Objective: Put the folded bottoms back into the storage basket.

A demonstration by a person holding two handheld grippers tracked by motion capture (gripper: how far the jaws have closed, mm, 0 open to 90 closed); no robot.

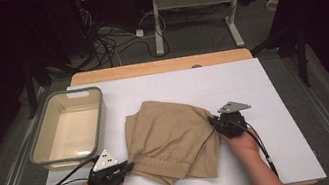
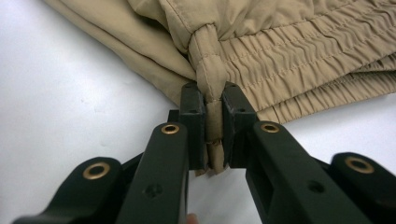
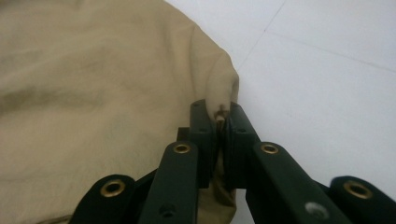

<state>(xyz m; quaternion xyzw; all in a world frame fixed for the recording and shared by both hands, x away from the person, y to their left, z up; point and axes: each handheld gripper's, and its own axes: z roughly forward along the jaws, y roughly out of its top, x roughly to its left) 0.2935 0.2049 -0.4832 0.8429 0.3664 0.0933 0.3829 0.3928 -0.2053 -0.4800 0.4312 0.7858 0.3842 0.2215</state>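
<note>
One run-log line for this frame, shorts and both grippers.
left gripper: shut on tan shorts waistband corner | right gripper: shut on shorts' far edge | shorts: folded, on white board

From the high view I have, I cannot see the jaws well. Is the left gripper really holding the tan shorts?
Observer: Yes. The left gripper is shut on the tan shorts, pinching the end of the elastic waistband.
Operator: And the right one?
Observer: The right gripper is shut on a folded edge of the cloth, at the corner nearest the bare white table.
Operator: Is any cloth loose past the left jaws?
Observer: A short tab of fabric sticks out behind the left gripper's pads.
</note>
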